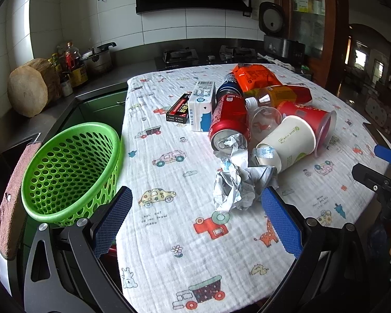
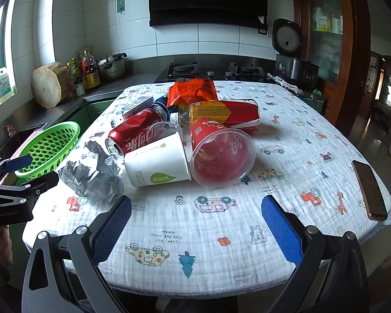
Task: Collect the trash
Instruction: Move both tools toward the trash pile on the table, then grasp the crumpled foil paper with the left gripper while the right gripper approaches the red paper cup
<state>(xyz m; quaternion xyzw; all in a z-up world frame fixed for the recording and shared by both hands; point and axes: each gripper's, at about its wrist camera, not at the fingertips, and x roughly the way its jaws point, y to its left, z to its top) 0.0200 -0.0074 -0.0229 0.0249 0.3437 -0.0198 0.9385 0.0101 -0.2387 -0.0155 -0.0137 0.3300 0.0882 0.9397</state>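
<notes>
A pile of trash lies on the cloth-covered table (image 1: 169,234): crumpled paper (image 1: 237,182) (image 2: 93,177), a white paper cup (image 1: 286,143) (image 2: 159,163), a red cola can (image 1: 229,125) (image 2: 133,135), a red plastic cup (image 2: 219,154), an orange snack bag (image 2: 193,91), a milk carton (image 1: 202,107) and a black box (image 1: 178,110). A green perforated basket (image 1: 70,172) (image 2: 47,148) stands at the table's left edge. My left gripper (image 1: 195,216) is open, just short of the crumpled paper. My right gripper (image 2: 195,221) is open and empty, short of the cups.
A phone (image 2: 368,190) lies near the table's right edge. A kitchen counter behind holds a wooden block (image 1: 31,88), bottles (image 1: 73,62), a pot (image 1: 97,60), a stove (image 1: 206,56) and a rice cooker (image 2: 289,52). A pink cloth (image 1: 10,203) hangs left of the basket.
</notes>
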